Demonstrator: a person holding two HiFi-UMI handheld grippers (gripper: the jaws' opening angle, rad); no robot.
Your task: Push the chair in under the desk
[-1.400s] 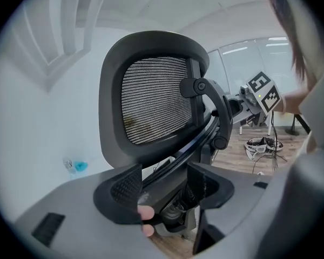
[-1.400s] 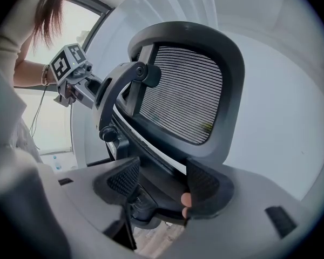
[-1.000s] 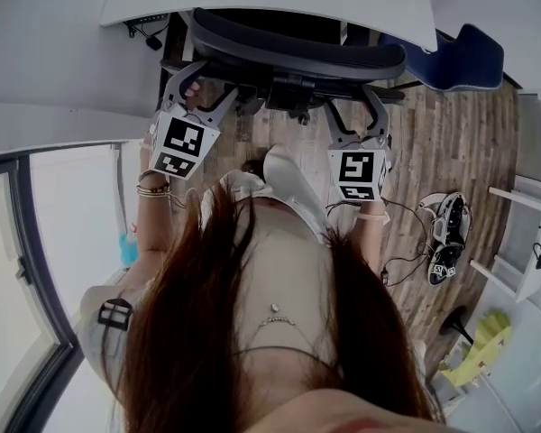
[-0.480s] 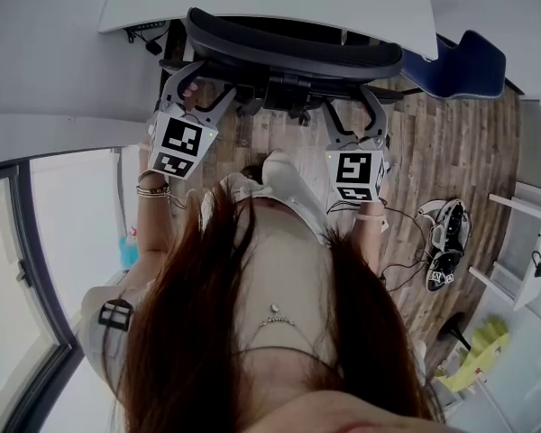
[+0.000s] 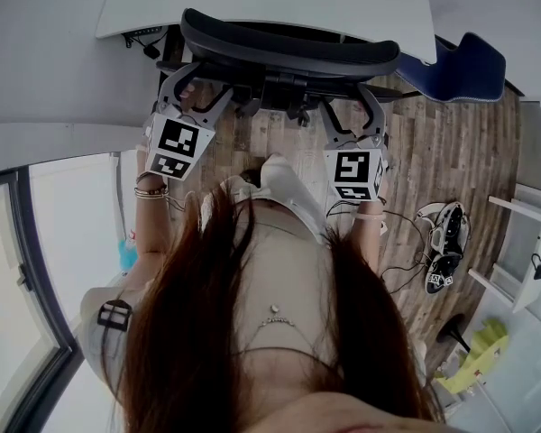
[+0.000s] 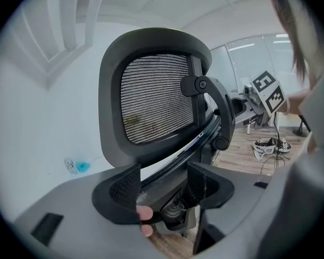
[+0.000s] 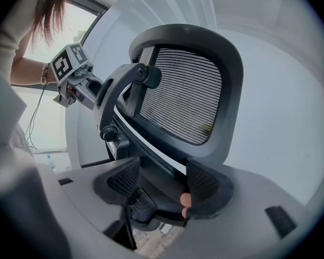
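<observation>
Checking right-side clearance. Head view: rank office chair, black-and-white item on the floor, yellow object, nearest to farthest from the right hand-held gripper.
1. Office chair: straight ahead, at the right hand-held gripper's jaws.
2. Black-and-white item: on the wood floor, off to the right side.
3. Yellow object: farthest, in the view's bottom-right corner.

Bright, even indoor light, shadows soft. Head view: glass panel at left blown out, desk near clipping, hair close to lens soft. Both gripper views: strong fisheye, black vignette at corners, near foreground blurred, chair mesh sharp, straight lines bowed at edges.
</observation>
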